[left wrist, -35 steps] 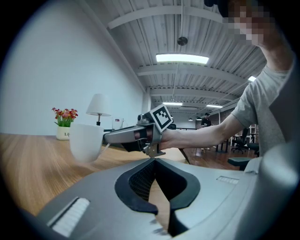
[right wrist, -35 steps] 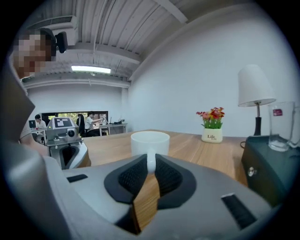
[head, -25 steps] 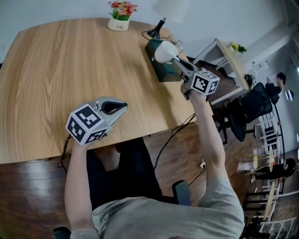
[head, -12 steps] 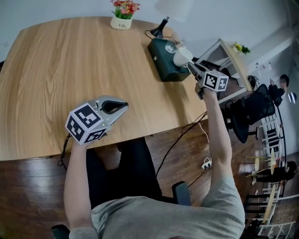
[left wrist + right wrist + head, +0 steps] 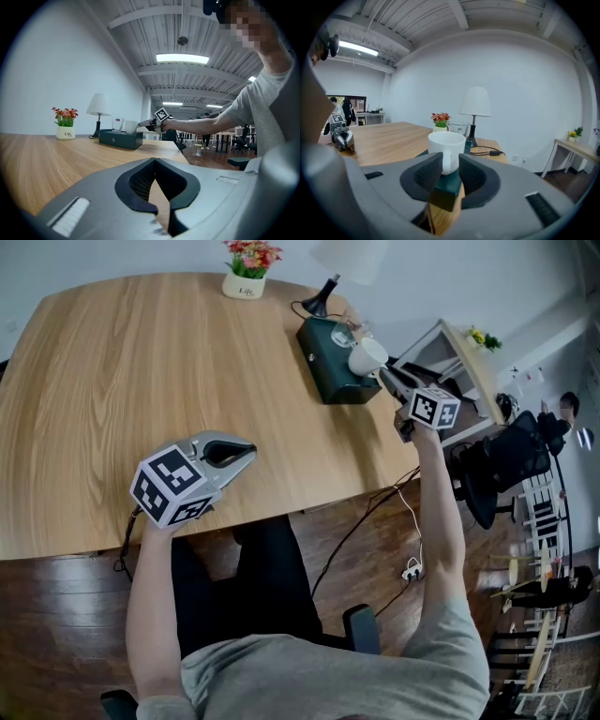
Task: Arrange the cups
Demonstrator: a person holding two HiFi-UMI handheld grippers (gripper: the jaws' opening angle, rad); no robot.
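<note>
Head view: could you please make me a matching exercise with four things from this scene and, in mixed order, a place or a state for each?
Things:
1. cup
2. flower pot
3. lamp
4. left tool

Places or states:
A. jaws together, above the near part of the table
B. on the dark box
C. behind the box, with a black foot
D. at the far edge of the table, with red flowers

Pairs: 1-B, 2-D, 3-C, 4-A.
</note>
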